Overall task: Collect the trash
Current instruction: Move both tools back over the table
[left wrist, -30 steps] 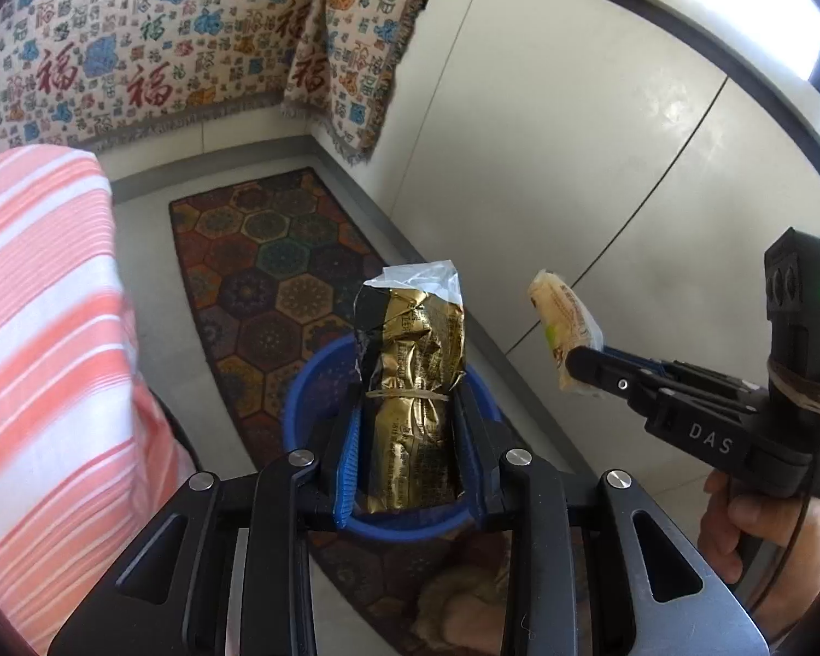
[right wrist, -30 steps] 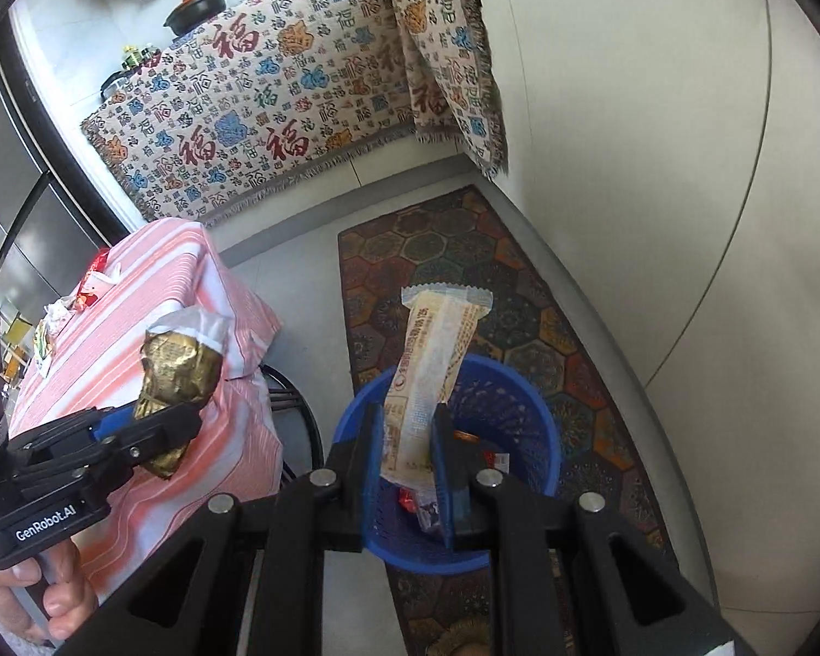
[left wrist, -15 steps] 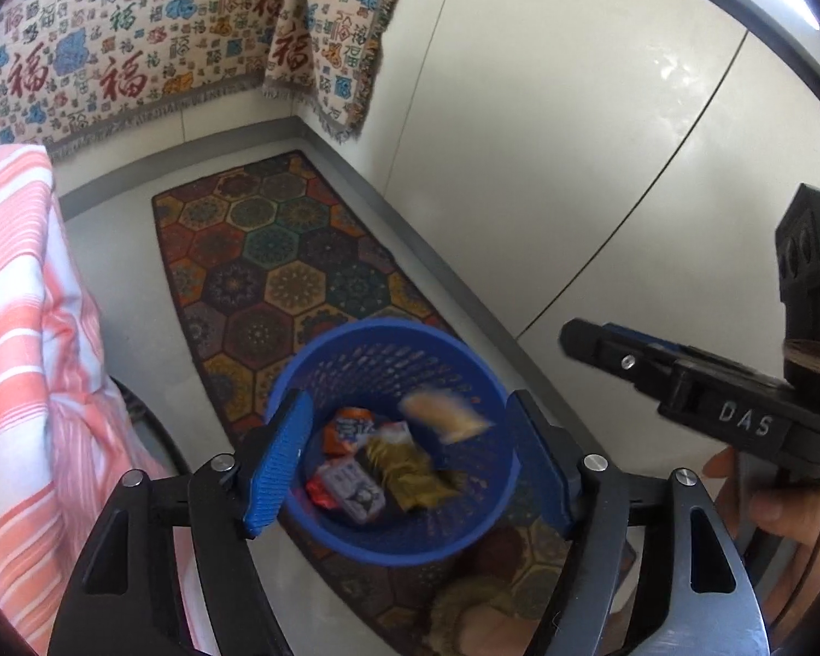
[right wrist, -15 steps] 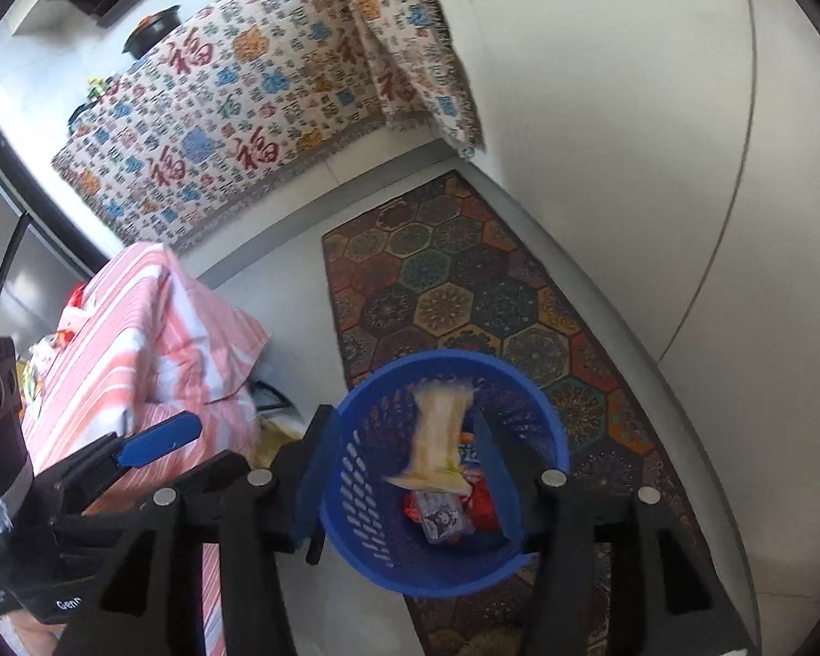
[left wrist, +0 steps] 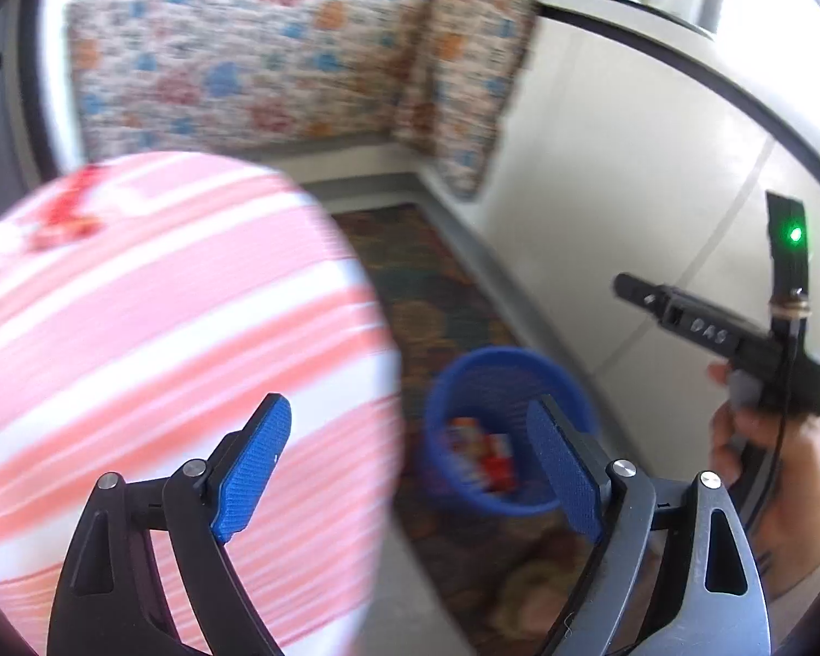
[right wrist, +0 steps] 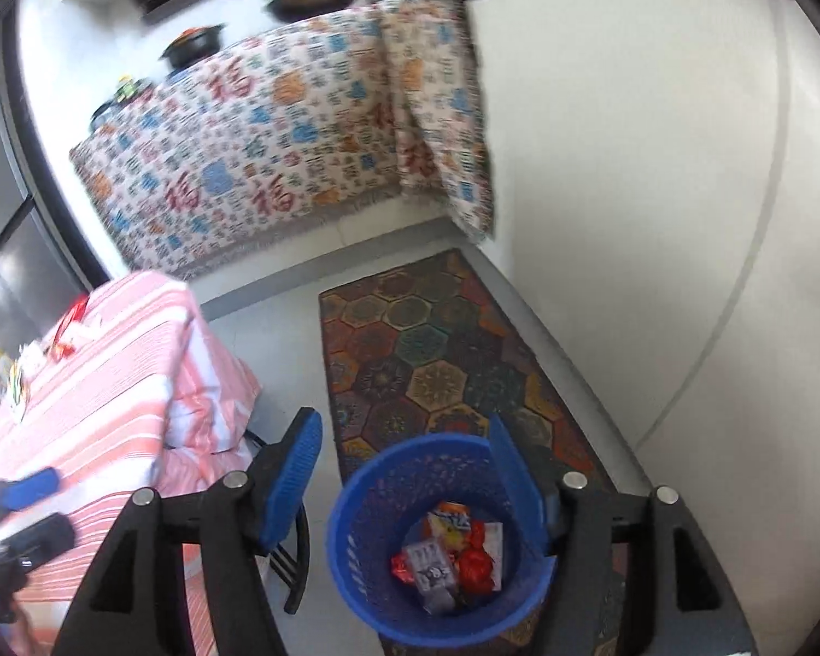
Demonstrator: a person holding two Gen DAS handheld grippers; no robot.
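A blue mesh basket (right wrist: pixel 437 541) stood on the floor at the near end of a patterned rug (right wrist: pixel 432 350), low in the right wrist view at about 6 o'clock. Inside it lay the collected trash (right wrist: pixel 448 552): red, orange and silver-white wrappers heaped at the bottom.

The right tool (right wrist: pixel 404 475) hovered directly above the basket, its blue pads either side of the rim. Its jaws were opening, with nothing between them. The left tool (left wrist: pixel 410 470) was likewise opening and empty; in its blurred view the basket (left wrist: pixel 508 432) sat toward 4 o'clock, partly behind the right pad.

At 9 o'clock from the basket stood the surface under a pink-and-white striped cloth (right wrist: pixel 109 382). Small red and yellow items, too blurred to identify, lay along its far left edge and might be more trash.

Risks, as a judgement: the light basket could be knocked over if a tool dipped and caught its rim, spilling the wrappers. The two tools were near each other and could collide when swinging toward the surface. Loose, slippery wrappers could also slide out of a shallow pinch.

Both tools pointed steeply downward. In the left view, the person's right hand (left wrist: pixel 765 454) wrapped the other tool's handle at 3 o'clock, a green light glowing above it.
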